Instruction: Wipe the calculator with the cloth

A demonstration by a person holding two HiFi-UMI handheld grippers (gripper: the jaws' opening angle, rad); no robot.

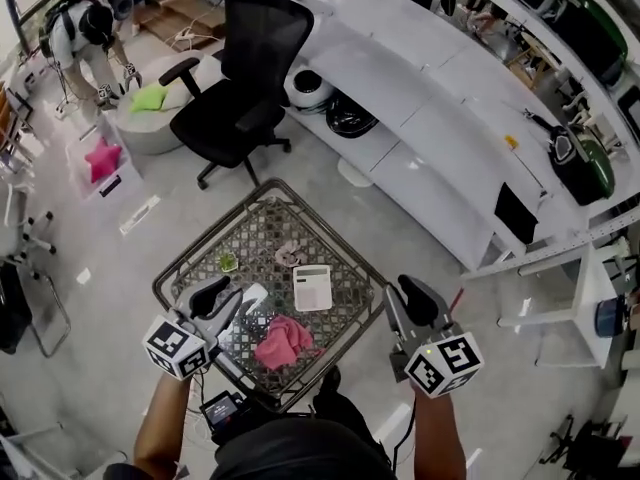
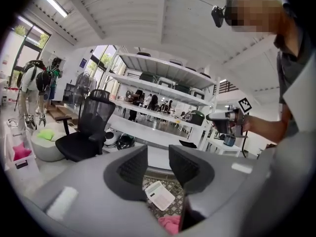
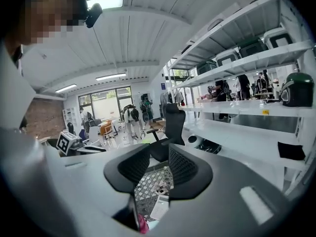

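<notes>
A white calculator (image 1: 312, 288) lies face up near the middle of a small metal lattice table (image 1: 170, 278). A crumpled pink cloth (image 1: 284, 342) rests just in front of it, closer to me. My left gripper (image 1: 228, 298) hovers over the table's left front part, jaws a little apart and empty. My right gripper (image 1: 405, 303) hangs off the table's right edge, also open and empty. Through the left gripper (image 2: 158, 167) I see the calculator (image 2: 159, 195) and cloth (image 2: 170, 223) below the jaws. The right gripper (image 3: 159, 164) looks over the calculator (image 3: 159, 207) and cloth (image 3: 143, 224).
A small green item (image 1: 227, 262) and a pale pinkish object (image 1: 290, 255) sit on the table's far part. A black office chair (image 1: 245, 78) stands beyond the table, a long white counter (image 1: 430, 138) runs to the right, and a person (image 1: 85, 38) bends over at the far left.
</notes>
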